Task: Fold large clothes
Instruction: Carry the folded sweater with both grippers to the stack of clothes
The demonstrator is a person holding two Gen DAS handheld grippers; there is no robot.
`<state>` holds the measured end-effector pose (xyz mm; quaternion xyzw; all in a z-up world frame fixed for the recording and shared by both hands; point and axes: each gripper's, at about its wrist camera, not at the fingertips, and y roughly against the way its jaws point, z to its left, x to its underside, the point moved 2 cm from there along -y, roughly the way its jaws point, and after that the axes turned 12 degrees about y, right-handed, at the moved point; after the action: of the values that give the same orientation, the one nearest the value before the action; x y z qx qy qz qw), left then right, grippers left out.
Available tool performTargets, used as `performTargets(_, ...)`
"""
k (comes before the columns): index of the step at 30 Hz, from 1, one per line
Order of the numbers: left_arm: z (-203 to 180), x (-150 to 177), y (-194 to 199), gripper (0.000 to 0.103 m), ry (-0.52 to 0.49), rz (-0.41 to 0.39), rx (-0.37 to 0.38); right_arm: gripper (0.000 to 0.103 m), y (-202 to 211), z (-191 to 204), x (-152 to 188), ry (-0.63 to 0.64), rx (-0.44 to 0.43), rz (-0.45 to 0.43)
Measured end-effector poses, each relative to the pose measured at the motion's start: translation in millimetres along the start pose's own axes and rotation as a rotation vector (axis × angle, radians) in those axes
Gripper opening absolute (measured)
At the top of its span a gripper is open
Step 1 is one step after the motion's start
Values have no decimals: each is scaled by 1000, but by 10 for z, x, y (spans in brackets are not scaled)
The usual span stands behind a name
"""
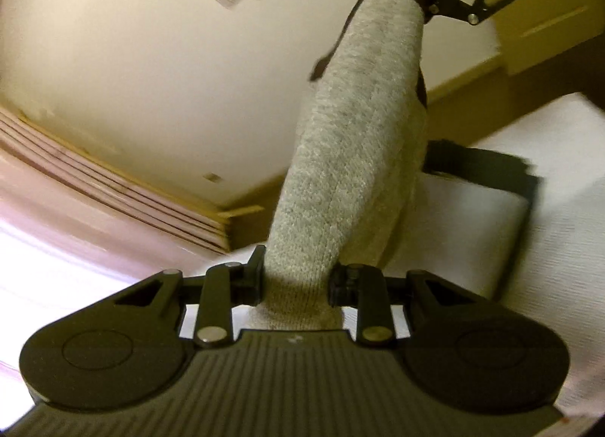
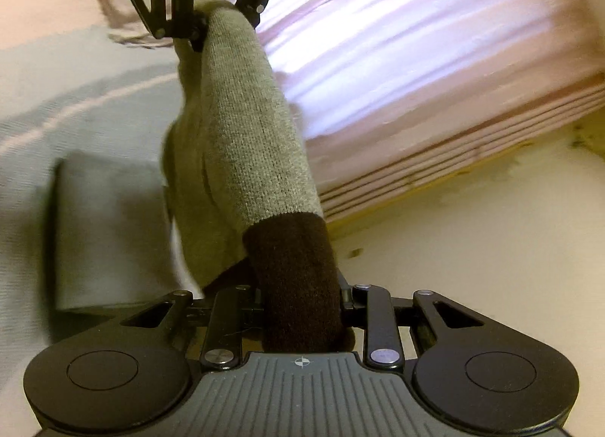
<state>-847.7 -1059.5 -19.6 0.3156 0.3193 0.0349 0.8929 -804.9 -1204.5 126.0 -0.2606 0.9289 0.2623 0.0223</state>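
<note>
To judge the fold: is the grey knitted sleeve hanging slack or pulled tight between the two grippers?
Pulled fairly tight. The sleeve runs nearly straight from the left gripper to the right gripper.

No legible text, brand, label or number appears in either view. The only sign is a small crosshair registration mark (image 2: pixel 301 362) on the ribbed grey body just behind the right tongs; a fainter, blurred mark (image 1: pixel 294 339) sits at the same place behind the left tongs.
</note>
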Motion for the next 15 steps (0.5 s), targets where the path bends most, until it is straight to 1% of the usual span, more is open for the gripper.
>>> performTargets(1, -97, 74, -145, 25, -8, -15, -22, 26, -114, 139, 60, -11, 6, 4)
performTargets(2, -239, 194, -316, 25, -9, -20, -25, 26, -191, 353, 95, -18, 4, 12)
performTargets(3, -395, 329, -474, 26, -10, -13, -21, 26, -329, 623, 148, -11, 3, 18)
performTargets(4, -632, 530, -699, 26, -23, -1, -13, 26, -462, 890, 201, 2, -7, 27)
performTargets(6, -1055, 862, -1016, 27, -39, 50, 35, 26, -697, 1479, 301, -3, -95, 50)
performTargets(7, -1305, 1047, -1160, 27, -58, 85, 64, 26, -755, 1700, 328, -1, -135, 58)
performTargets(8, -1483, 1175, -1230, 27, -77, 101, 72, 26, -781, 1880, 347, 9, -145, 62)
performTargets(9, -1621, 1279, -1253, 27, -99, 98, 62, 27, -751, 2018, 355, 17, -131, 59)
performTargets(10, -1715, 1352, -1231, 27, -114, 70, 23, 28, -709, 2073, 376, 14, -104, 50)
performTargets(11, -1755, 1390, -1191, 27, -114, 50, 2, 28, -670, 2097, 384, 4, -85, 43)
performTargets(12, -1780, 1379, -1165, 29, -115, 41, 3, 29, -648, 2102, 411, -7, -83, 43)
performTargets(13, -1798, 1420, -1126, 30, -122, 32, 2, 30, -715, 2060, 468, -3, -81, 43)
performTargets(15, -1769, 1451, -1105, 33, -146, 26, 8, 33, -759, 2040, 525, 31, -72, 55)
